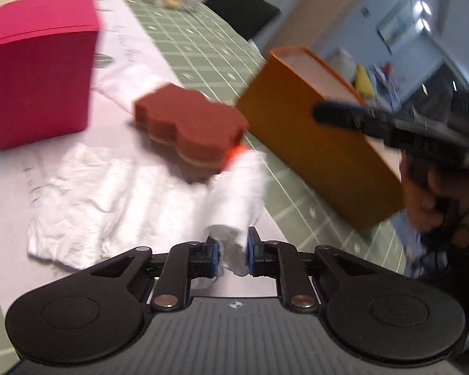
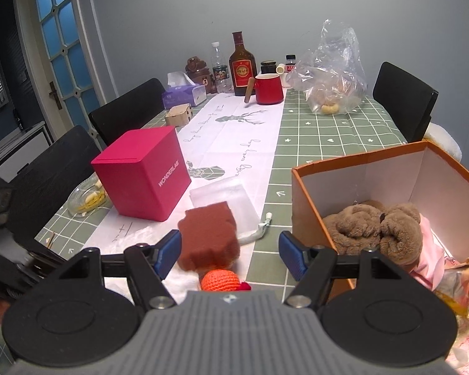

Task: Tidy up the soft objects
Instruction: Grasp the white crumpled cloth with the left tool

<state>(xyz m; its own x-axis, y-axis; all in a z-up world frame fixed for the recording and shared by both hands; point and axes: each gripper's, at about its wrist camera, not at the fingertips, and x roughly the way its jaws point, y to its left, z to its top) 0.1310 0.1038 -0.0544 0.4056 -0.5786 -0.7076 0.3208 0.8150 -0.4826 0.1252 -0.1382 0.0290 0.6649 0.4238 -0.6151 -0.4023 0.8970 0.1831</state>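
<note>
My left gripper (image 1: 232,250) is shut on the crinkled end of a white plastic-wrapped soft toy (image 1: 237,193), whose orange tip (image 1: 234,153) lies against a brown sponge (image 1: 190,125). In the right wrist view the brown sponge (image 2: 208,237) sits just ahead of my right gripper (image 2: 231,253), close to its left finger (image 2: 168,250). That gripper is open and its pads touch nothing. An orange crocheted ball (image 2: 220,281) shows below the sponge. The orange box (image 2: 309,206) on the right holds a brown plush bear (image 2: 375,234).
A pink box (image 2: 143,172) stands left of the sponge. A flat clear bag (image 2: 225,200) and crumpled plastic sheet (image 1: 78,203) lie on the runner. A red mug (image 2: 267,89), bottles and a plastic bag (image 2: 331,75) stand far back. Black chairs line both sides.
</note>
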